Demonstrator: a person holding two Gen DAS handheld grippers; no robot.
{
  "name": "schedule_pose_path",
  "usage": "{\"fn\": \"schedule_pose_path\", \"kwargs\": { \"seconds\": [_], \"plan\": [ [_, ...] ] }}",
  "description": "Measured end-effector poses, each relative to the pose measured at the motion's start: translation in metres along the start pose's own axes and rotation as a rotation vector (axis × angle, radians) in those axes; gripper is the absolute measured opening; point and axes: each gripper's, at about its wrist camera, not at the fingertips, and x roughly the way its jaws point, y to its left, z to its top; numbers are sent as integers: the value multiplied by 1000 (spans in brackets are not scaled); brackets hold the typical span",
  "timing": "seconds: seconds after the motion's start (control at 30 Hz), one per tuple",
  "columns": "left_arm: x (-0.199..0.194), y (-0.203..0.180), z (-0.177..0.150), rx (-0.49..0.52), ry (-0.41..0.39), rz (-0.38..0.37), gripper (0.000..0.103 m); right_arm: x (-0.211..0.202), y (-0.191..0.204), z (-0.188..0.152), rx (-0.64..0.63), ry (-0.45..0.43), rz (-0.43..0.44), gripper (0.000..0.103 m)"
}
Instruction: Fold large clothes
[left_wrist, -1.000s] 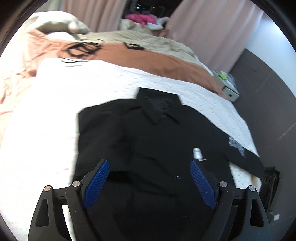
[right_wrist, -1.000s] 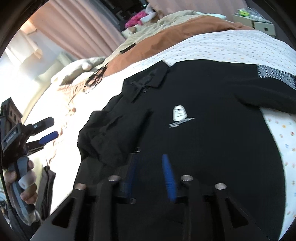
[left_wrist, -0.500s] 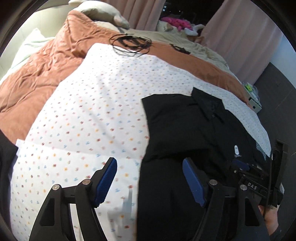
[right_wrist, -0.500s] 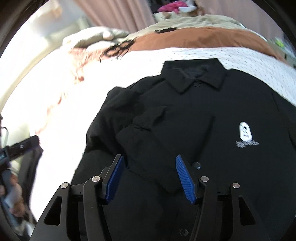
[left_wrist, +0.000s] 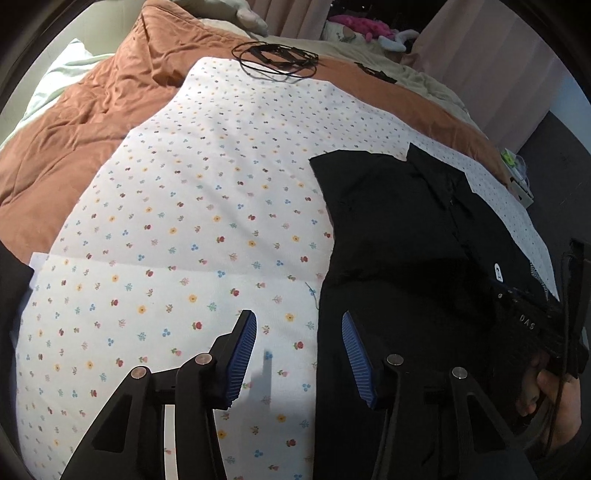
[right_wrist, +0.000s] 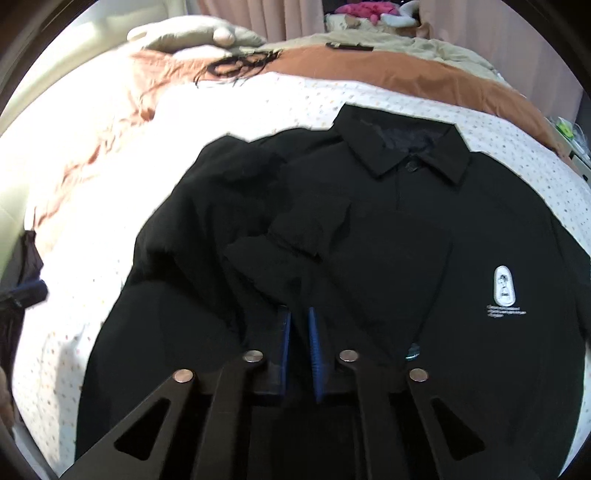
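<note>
A black collared jacket (right_wrist: 388, 258) with a white chest patch (right_wrist: 503, 285) lies face up on the flowered white sheet (left_wrist: 192, 221); one sleeve is folded in across its front. My right gripper (right_wrist: 298, 325) is low over the jacket's front, its blue pads nearly together on the folded sleeve's cuff edge. My left gripper (left_wrist: 299, 350) is open and empty, straddling the jacket's left side edge (left_wrist: 325, 295), one pad over the sheet. The right gripper also shows in the left wrist view (left_wrist: 532, 325), held in a hand.
An orange-brown quilt (left_wrist: 92, 122) lies rumpled to the left and behind the sheet. A coil of black cable (left_wrist: 277, 59) rests on it. Pillows (right_wrist: 192, 35) and pink plush items (left_wrist: 354, 27) are at the far end. A small cabinet (left_wrist: 521, 184) stands beside the bed.
My right gripper has closed from open down onto the folded sleeve cloth. My left gripper swung left from over the jacket's middle to its side edge and narrowed a little.
</note>
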Motion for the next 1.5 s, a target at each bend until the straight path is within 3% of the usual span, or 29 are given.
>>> {"fn": "schedule_pose_path", "kwargs": {
  "seconds": [0.2, 0.33, 0.47, 0.53, 0.6, 0.67, 0.8, 0.97, 1.03, 1.07, 1.1, 1.2, 1.5],
  "plan": [
    [20, -26, 2, 39, 23, -1, 50, -40, -46, 6, 129, -97, 40, 4],
    [36, -39, 3, 63, 34, 21, 50, -66, -86, 0, 230, -160, 15, 4],
    [52, -47, 3, 85, 46, 62, 36, -77, -126, -16, 340, -153, -19, 5],
    [60, -48, 2, 89, 48, 74, 35, -75, -149, -33, 412, -122, -12, 9],
    [66, -48, 2, 89, 53, 81, 34, -71, -167, -51, 474, -92, 12, 34],
    [71, -48, 2, 87, 56, 85, 34, -65, -180, -66, 524, -77, 44, 44],
    [79, -49, 5, 95, 61, 99, 34, -49, -200, -90, 617, -37, 130, 44],
    [84, -50, 10, 109, 56, 119, 34, -34, -206, -88, 653, -38, 188, 45],
    [87, -49, 13, 106, 59, 123, 34, -27, -209, -82, 656, -46, 184, 43],
    [88, -48, 14, 103, 60, 124, 33, -24, -210, -79, 654, -52, 168, 31],
    [89, -47, 15, 102, 62, 127, 27, -20, -213, -77, 649, -53, 154, 5],
    [93, -43, 15, 95, 71, 140, 21, -9, -225, -71, 662, -54, 143, 3],
    [98, -43, 15, 102, 69, 165, 21, -3, -262, -50, 679, -78, 25, 2]
  ]
}}
